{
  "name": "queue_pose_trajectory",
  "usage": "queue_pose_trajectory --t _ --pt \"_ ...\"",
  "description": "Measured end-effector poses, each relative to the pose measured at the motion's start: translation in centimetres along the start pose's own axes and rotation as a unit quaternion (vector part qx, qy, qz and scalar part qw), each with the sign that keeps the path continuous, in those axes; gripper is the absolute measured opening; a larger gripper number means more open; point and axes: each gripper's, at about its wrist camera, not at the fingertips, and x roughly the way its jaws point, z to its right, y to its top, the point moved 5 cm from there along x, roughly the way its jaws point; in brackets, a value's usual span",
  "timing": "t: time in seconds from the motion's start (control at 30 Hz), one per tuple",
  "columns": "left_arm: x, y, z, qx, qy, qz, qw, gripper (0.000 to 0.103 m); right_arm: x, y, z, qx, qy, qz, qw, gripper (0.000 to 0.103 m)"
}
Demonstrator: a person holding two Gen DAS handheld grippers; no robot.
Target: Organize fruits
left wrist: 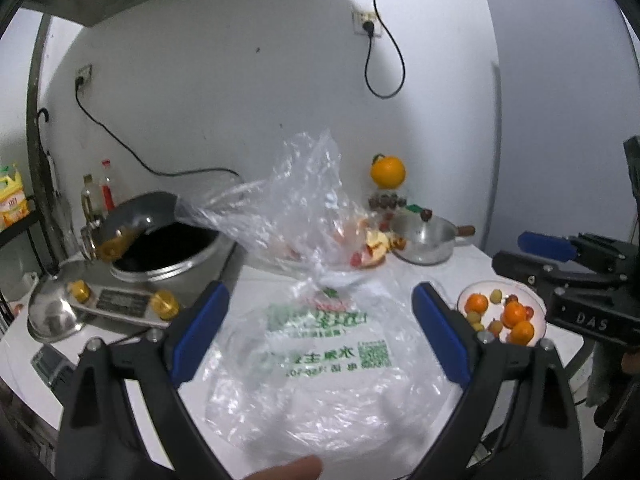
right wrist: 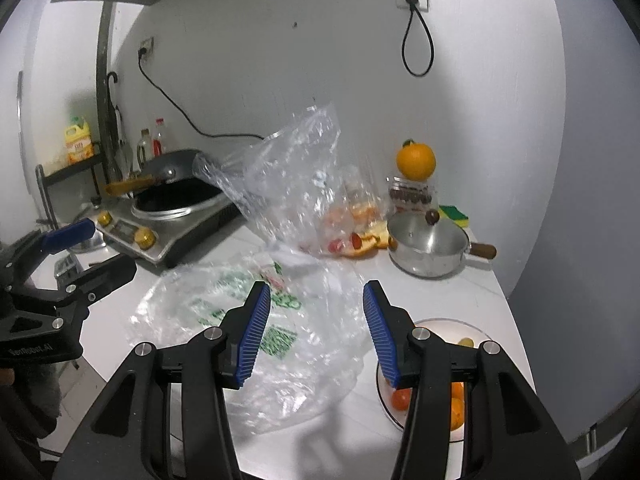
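A clear plastic bag with green print [left wrist: 320, 352] lies flat on the white counter; it also shows in the right wrist view [right wrist: 260, 320]. A second clear bag [left wrist: 296, 208] stands behind it with fruit and peel inside [right wrist: 352, 236]. A white plate [left wrist: 536, 308] at the right holds small oranges and pale round fruits; the right wrist view shows its rim [right wrist: 440, 322]. My left gripper [left wrist: 320, 332] is open and empty above the flat bag. My right gripper [right wrist: 316, 332] is open and empty between the bag and the plate.
An induction cooker with a black wok [left wrist: 168, 252] stands at the left. A steel pot with lid [left wrist: 424, 240] stands at the back right, a jar with an orange on top [left wrist: 387, 172] behind it. A steel ladle bowl [left wrist: 52, 312] lies at the left edge.
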Motion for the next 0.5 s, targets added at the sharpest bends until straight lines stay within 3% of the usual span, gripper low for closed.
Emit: queue_pose_trajectory --t 0.5 --pt "-3.7 6.2 0.0 -0.006 -0.01 0.07 0.9975 0.095 -4.8 5.6 -0.9 -0.011 -0.015 0.078 0.997 0.051"
